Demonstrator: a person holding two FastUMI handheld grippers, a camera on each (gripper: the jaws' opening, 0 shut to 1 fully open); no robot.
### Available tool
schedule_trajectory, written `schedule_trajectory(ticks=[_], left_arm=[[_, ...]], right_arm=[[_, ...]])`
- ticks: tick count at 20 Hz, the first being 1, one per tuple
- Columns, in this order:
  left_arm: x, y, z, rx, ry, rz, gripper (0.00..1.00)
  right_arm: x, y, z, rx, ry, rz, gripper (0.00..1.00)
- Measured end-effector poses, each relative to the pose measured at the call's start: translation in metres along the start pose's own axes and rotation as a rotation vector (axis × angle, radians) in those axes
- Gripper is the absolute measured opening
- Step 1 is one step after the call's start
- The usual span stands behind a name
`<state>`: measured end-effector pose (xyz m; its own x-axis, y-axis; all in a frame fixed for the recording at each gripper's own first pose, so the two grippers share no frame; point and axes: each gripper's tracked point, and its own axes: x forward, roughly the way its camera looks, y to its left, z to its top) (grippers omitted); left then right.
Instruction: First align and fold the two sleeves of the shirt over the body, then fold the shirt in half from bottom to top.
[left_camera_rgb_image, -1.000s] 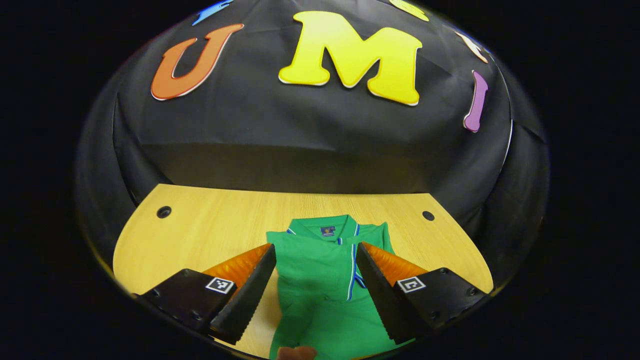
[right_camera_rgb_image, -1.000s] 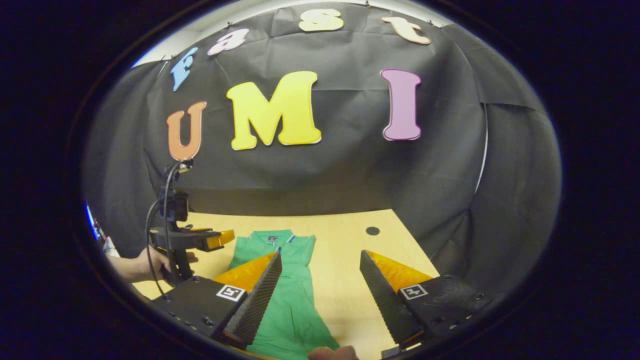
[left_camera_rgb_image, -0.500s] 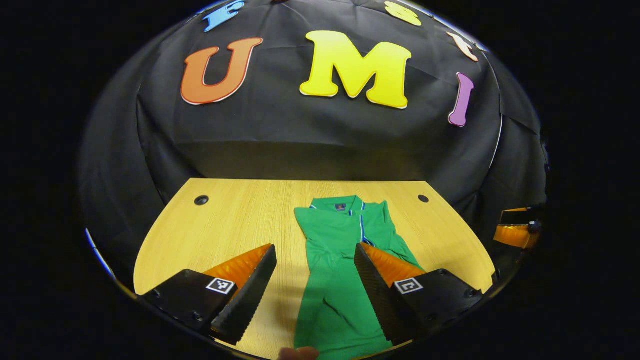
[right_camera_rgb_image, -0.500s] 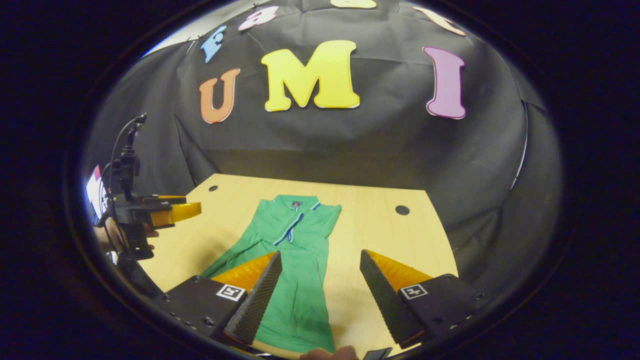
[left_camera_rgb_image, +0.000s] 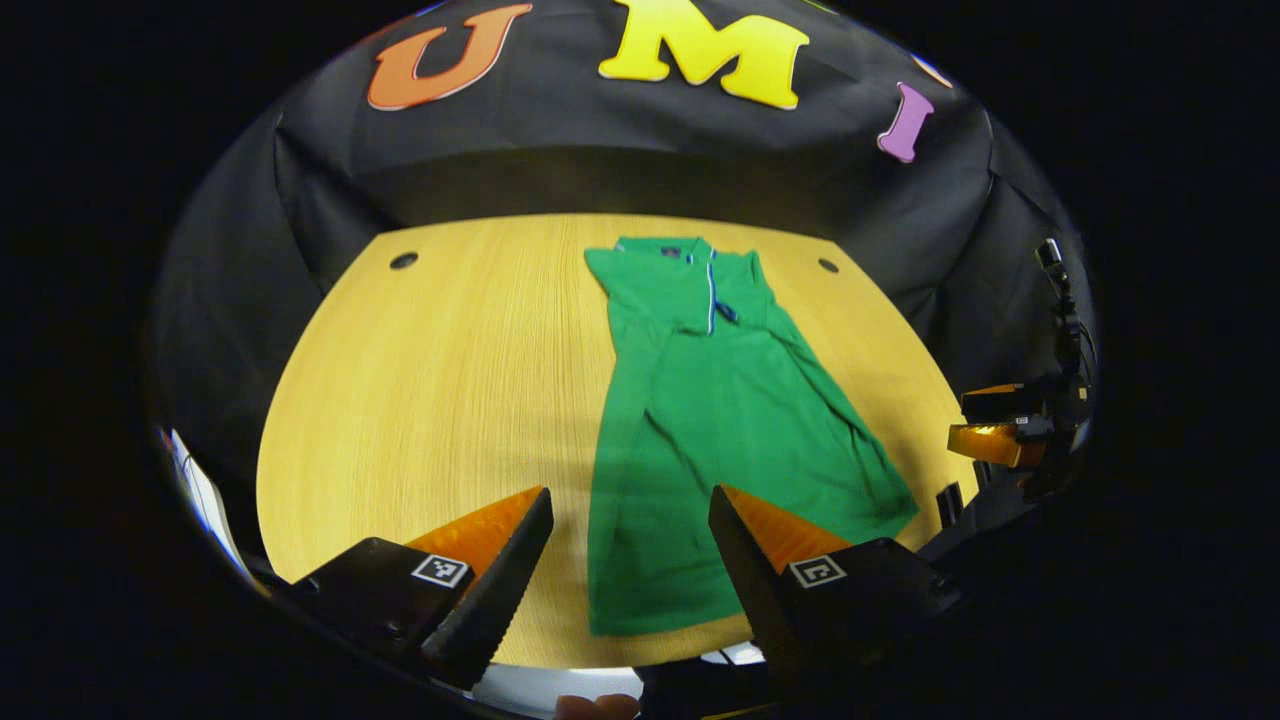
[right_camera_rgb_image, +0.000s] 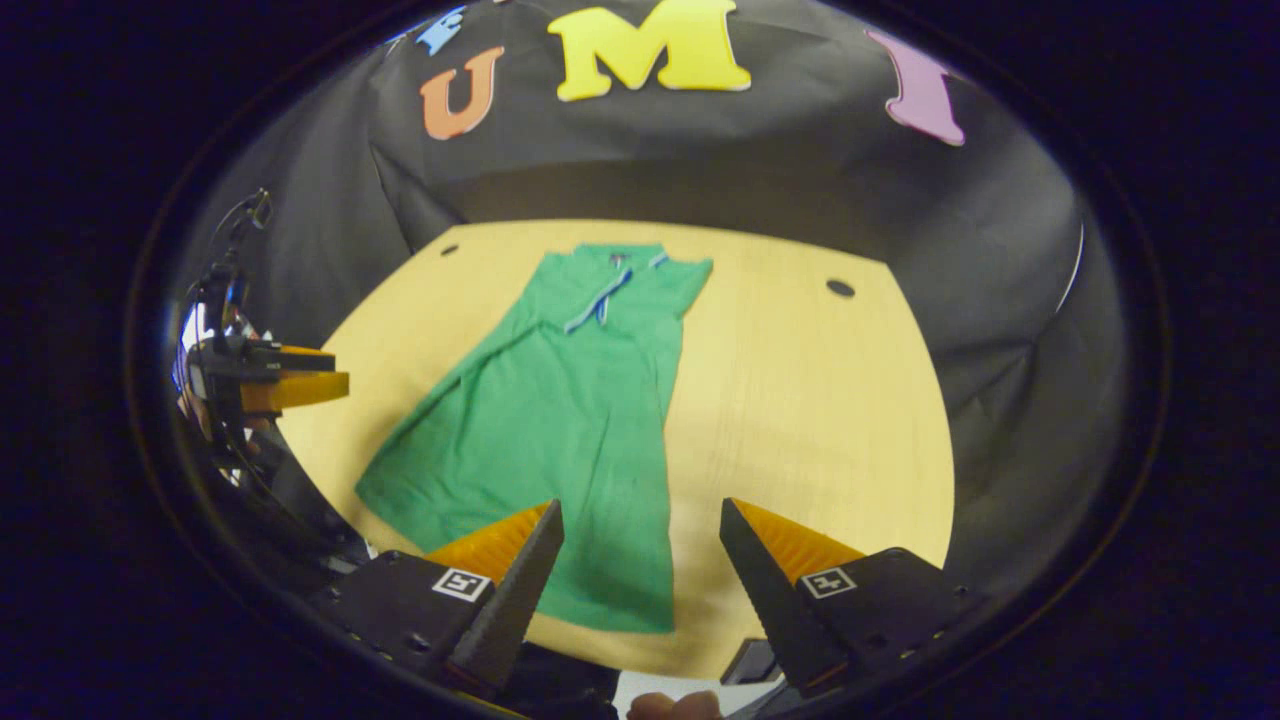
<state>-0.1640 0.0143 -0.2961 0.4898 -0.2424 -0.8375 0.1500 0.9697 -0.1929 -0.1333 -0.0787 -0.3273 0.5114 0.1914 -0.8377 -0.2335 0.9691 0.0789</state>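
A green shirt (left_camera_rgb_image: 720, 420) lies flat on the wooden bench (left_camera_rgb_image: 440, 400), collar toward the booth's black wall and hem at the near edge, its sleeves already folded in over the body so that it forms a long, narrow strip. In the left gripper view, the left tool (left_camera_rgb_image: 630, 560) hangs above the near edge with fingers spread and nothing between them; the shirt's hem sits just ahead of it, the cloth running beside the inner edge of the right-hand finger. The right tool shows at that view's far right edge (left_camera_rgb_image: 990, 440), off the bench's side. In the right gripper view, the right tool (right_camera_rgb_image: 640, 570) is likewise released and empty, above the near corner of the hem (right_camera_rgb_image: 600, 590). The shirt (right_camera_rgb_image: 560, 410) stretches away ahead and to its left, and the left tool (right_camera_rgb_image: 290, 385) shows beyond the bench's left edge.
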Motion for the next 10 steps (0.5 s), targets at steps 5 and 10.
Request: schedule_trajectory(ticks=[5, 10], left_arm=[[0.007, 0.001, -0.085, -0.073, 0.287, -0.033, 1.00], [0.005, 0.015, -0.107, -0.141, 0.391, 0.005, 1.00]], right_arm=[[0.015, -0.001, -0.071, 0.018, 0.183, -0.014, 0.97], [0.031, -0.006, -0.087, -0.015, 0.235, -0.047, 0.97]])
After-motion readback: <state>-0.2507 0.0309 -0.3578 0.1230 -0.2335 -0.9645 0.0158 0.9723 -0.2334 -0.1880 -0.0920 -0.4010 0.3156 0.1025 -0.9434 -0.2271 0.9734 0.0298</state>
